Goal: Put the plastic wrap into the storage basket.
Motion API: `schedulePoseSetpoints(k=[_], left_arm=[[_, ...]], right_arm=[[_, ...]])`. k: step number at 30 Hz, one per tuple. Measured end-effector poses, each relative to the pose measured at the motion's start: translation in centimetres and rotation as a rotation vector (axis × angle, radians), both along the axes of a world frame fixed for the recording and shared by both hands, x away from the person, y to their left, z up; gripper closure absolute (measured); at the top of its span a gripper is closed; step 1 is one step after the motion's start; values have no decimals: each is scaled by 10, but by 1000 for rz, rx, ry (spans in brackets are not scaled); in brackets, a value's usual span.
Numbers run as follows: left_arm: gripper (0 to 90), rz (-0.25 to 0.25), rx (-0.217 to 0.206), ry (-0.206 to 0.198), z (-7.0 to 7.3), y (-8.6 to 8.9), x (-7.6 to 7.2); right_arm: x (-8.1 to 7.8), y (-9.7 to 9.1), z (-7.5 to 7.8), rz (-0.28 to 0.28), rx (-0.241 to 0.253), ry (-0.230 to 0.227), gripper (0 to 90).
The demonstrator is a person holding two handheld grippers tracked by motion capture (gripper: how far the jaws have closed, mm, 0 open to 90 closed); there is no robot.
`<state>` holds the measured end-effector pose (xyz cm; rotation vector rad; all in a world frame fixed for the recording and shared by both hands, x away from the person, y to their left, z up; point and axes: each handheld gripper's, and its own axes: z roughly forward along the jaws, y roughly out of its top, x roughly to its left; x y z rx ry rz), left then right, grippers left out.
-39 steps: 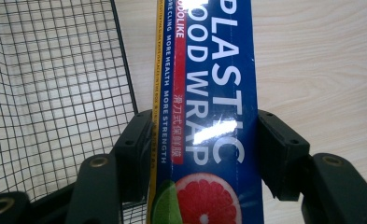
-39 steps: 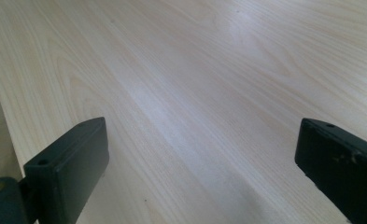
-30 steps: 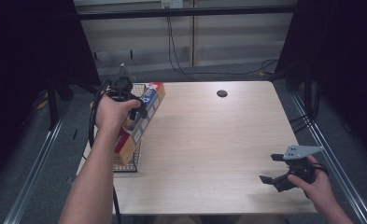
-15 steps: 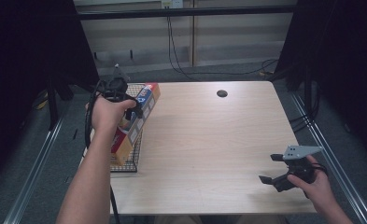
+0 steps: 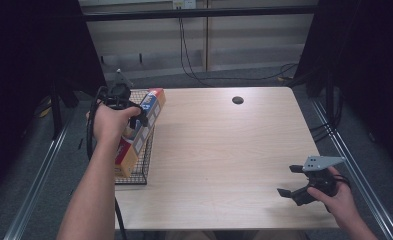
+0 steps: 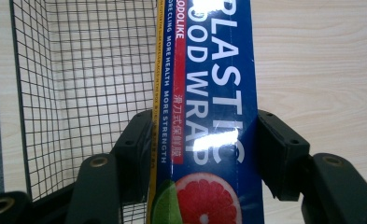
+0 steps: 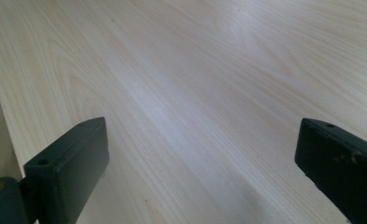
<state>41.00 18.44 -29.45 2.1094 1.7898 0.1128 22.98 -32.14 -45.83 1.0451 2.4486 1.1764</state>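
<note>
Left hand-held gripper (image 5: 134, 116) shifted slightly toward table's left edge since earlier frames, jaws clenched on plastic wrap box (image 6: 209, 116). Box long, rectangular, glossy blue cardboard, white lettering, grapefruit print, red-orange end; lies tilted along right rim of wire basket (image 5: 134, 175). Basket black square mesh, sits at surface's left edge. Right hand-held gripper (image 5: 296, 189) released, jaws wide apart, low over near right corner. Surface (image 5: 224, 150) pale wood grain, smooth, dark round hole (image 5: 237, 100) near far edge. Room dark, black curtains, cables on back wall.
</note>
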Motion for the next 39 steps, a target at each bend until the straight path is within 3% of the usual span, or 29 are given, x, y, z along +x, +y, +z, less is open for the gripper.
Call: schedulePoseSetpoints(k=[23,24,33,39], left_arm=[[435,38,16,-1,-4,19,-1],[435,58,8,-1,-5,19,-2],[434,56,19,2,-9,26,-2],[435,88,17,2,-14,32,-3]], right_arm=[[0,1,-1,1,-7,-2,28],[0,1,-1,2,-7,-2,27],[0,2,-1,3,-7,2,28],[0,2,-1,7,-5,3,28]])
